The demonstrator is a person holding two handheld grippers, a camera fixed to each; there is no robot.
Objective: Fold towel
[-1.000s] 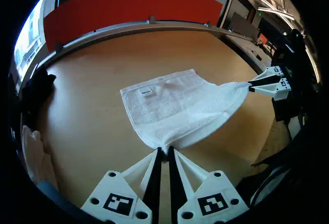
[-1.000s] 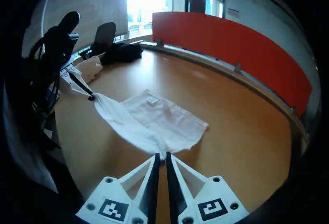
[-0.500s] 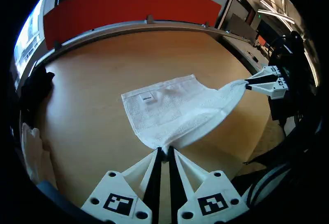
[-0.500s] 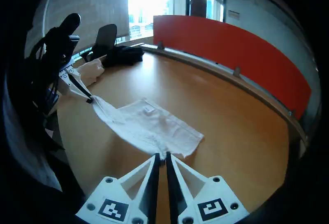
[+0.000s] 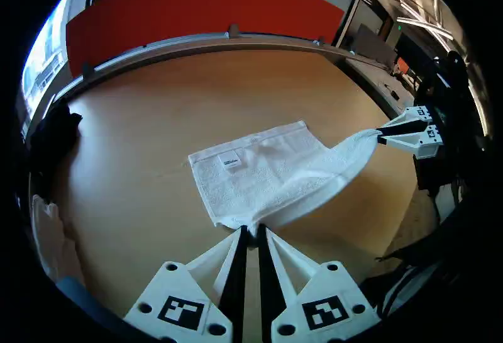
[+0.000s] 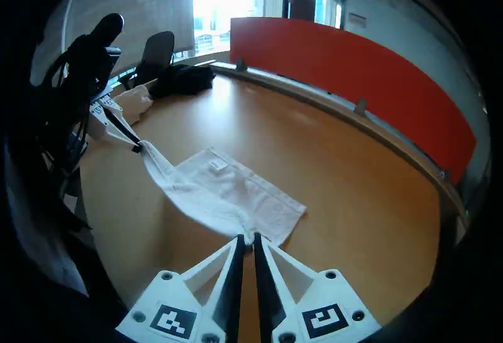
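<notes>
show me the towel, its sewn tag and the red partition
towel (image 5: 276, 176), left gripper view, flat middle of the cloth
sewn tag (image 5: 227, 160), left gripper view, tag centre
red partition (image 5: 201, 9), left gripper view, front face

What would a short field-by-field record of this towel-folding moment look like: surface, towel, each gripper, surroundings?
surface: wooden table
towel: white, far part lying flat on the table, near edge raised between the two grippers, sewn label facing up
left gripper: shut on one near corner of the towel
right gripper: shut on the other near corner
backdrop: red partition along the table's far edge
other: dark bundle at the far end of the table
</notes>
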